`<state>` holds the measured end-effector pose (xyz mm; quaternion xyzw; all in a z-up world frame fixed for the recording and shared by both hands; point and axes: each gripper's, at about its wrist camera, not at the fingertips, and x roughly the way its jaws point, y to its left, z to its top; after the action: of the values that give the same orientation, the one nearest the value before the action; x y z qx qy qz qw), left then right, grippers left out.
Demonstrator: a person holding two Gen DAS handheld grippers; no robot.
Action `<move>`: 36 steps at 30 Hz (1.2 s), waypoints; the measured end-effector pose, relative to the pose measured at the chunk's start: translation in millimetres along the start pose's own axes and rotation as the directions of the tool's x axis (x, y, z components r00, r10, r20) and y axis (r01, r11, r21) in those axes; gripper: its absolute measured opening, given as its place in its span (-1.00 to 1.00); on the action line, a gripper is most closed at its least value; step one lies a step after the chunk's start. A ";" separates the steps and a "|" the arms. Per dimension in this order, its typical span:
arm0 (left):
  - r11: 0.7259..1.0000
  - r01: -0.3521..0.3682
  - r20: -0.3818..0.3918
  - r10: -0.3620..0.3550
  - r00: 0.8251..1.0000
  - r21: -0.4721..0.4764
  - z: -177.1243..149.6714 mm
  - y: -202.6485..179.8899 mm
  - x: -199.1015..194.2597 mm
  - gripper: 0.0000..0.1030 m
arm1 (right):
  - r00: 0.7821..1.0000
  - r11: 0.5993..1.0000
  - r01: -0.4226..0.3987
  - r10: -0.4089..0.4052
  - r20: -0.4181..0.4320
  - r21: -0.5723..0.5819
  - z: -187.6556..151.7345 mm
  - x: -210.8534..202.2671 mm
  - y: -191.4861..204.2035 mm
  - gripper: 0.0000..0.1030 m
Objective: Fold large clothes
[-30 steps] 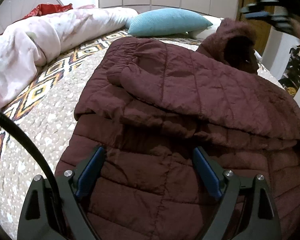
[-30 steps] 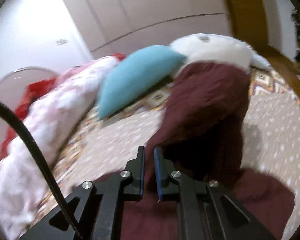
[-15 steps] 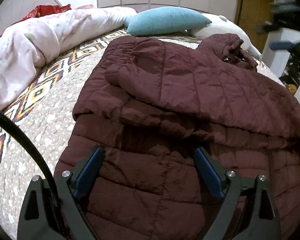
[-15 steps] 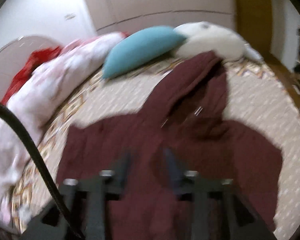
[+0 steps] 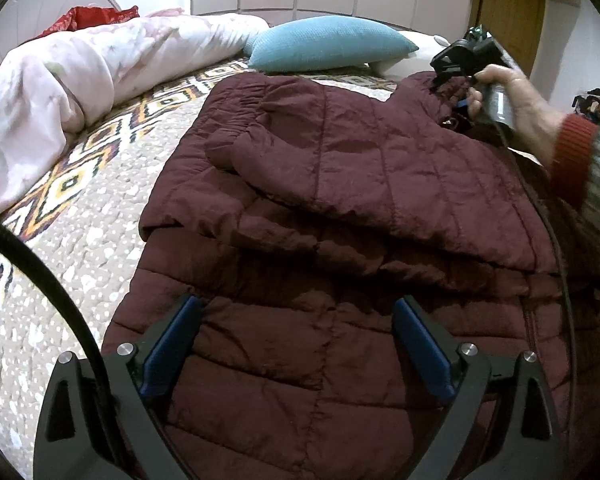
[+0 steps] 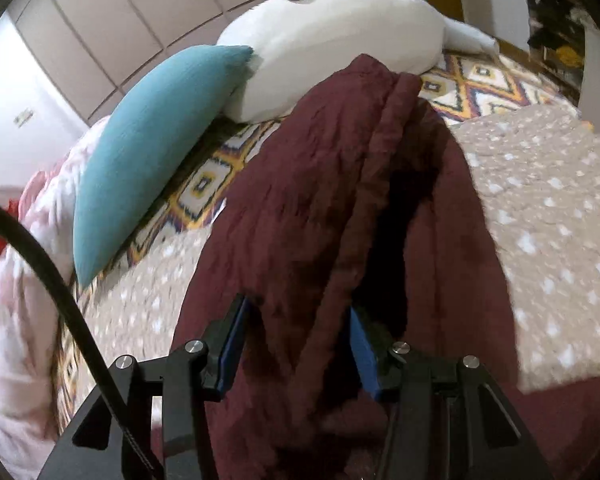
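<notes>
A big dark red jacket (image 5: 340, 200) lay spread on the bed (image 5: 80, 248), its hood (image 6: 340, 168) reaching up by the blue pillow (image 5: 328, 42) and the white pillow (image 6: 332, 48). The left gripper (image 5: 296, 344) hung over the jacket's bottom part, its jaws far apart and opening wider, pinching nothing. The right gripper (image 6: 296, 344) was at the hood, jaws apart with hood cloth between them.

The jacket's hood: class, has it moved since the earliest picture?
Yes. The hood no longer stands lifted; it has dropped flat onto the bedspread, below the teal pillow.
</notes>
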<state>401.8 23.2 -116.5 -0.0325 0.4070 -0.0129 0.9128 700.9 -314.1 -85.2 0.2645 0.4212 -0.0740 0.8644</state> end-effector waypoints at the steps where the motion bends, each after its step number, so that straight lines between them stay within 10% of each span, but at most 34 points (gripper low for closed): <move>1: 1.000 -0.001 0.000 0.001 1.000 0.001 -0.1 -0.6 0.3 0.89 | 1.000 1.000 -0.011 0.011 0.009 0.011 3.4 2.1 -0.4 0.01; 3: 1.000 -0.002 -0.001 0.002 1.000 0.004 -1.1 -2.1 0.3 0.89 | 0.999 1.000 -0.022 0.022 0.039 -0.011 9.3 1.9 6.7 -0.75; 4: 1.000 0.001 -0.001 -0.001 1.000 0.002 -1.1 -1.8 0.0 0.89 | 0.998 0.999 -0.037 0.038 0.045 -0.031 10.1 -1.7 13.1 -0.82; 16: 0.983 0.141 0.112 -0.128 0.985 -0.116 2.6 24.9 -35.1 0.90 | 0.971 0.920 -0.212 0.236 0.035 -0.330 -109.4 -178.3 61.5 -0.83; 24: 0.961 0.234 0.225 -0.197 0.954 -0.151 38.3 46.0 -100.6 0.90 | 0.949 0.930 -0.313 0.301 -0.089 -0.191 -222.0 -156.6 4.7 -0.83; 36: 0.894 0.446 -0.077 -0.442 0.894 0.045 134.8 -86.2 -47.6 0.92 | 0.896 0.896 -0.442 0.440 -0.057 -0.035 -257.4 -140.0 -46.0 -0.82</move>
<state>470.5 -53.8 14.7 -0.0959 0.4174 -0.2346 0.8727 418.7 -232.7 -126.0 0.3344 0.3723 0.1399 0.8544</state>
